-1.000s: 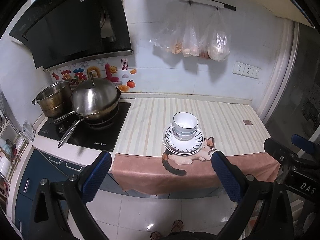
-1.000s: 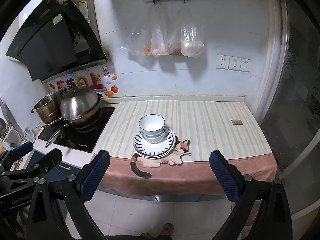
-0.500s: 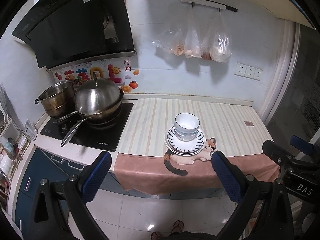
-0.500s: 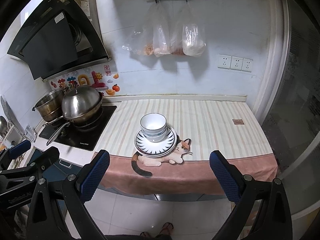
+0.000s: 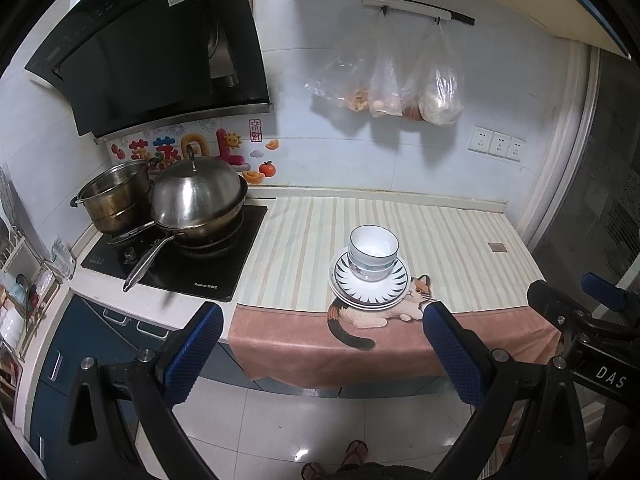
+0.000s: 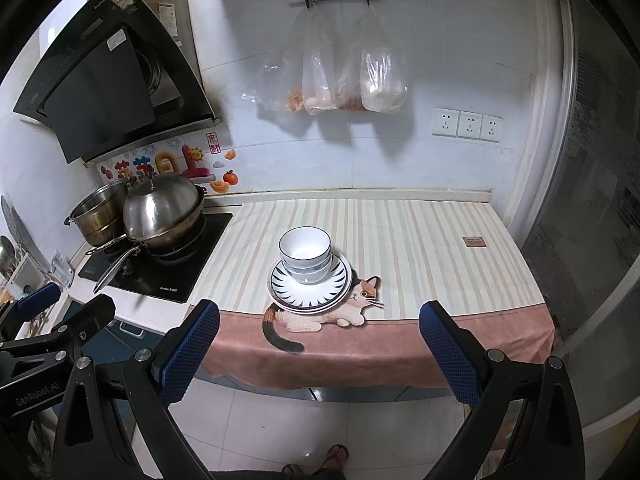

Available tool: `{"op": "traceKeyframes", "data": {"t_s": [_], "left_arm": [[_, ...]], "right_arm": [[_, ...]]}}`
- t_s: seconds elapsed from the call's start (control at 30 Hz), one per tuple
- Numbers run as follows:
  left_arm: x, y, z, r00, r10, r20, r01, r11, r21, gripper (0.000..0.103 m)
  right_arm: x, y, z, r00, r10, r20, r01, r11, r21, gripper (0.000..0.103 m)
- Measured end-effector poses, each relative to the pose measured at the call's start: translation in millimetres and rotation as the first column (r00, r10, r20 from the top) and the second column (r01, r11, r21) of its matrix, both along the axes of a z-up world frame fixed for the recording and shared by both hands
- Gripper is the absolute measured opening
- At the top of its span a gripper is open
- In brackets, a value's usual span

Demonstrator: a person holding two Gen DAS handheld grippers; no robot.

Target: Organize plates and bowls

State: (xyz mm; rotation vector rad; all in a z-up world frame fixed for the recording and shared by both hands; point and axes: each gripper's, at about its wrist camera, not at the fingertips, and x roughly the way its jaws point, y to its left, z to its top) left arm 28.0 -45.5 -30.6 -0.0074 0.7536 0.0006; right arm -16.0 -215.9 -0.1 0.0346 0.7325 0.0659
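In the left wrist view, the left hand-held gripper [image 5: 320, 350] is spread wide with nothing between its blue, nubbed pads, held off the tabletop [image 5: 448, 236] with its striped cloth; glossy white bowls [image 5: 373, 252] sit nested on round plates [image 5: 370, 286] with a dark rayed rim near the front edge. In the right wrist view, the right hand-held gripper [image 6: 319, 350] is likewise released and empty, the bowls [image 6: 305, 254] and plates [image 6: 310, 286] partly covering a printed cat [image 6: 344, 312], beside a domed steel wok [image 6: 162, 210].

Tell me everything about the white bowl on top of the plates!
The bowl is round, white and glossy, like ceramic, with faint blue bands outside. It sits upright and looks empty, nested in at least one similar bowl beneath it. The stack rests in the middle of the striped-rim plates, near the counter's front edge, just behind the cat picture on the cloth. Neither gripper touches it.
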Motion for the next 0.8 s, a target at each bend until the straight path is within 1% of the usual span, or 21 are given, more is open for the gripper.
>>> {"op": "traceKeyframes", "data": {"t_s": [0.8], "left_arm": [[-3.2, 3.1, 2.4, 1.000, -0.004, -0.003, 0.004, 1.000, 0.001, 0.102]], "right_arm": [[-4.8, -0.5, -0.3, 1.000, -0.006, 0.005, 0.006, 1.000, 0.005, 0.102]]}}
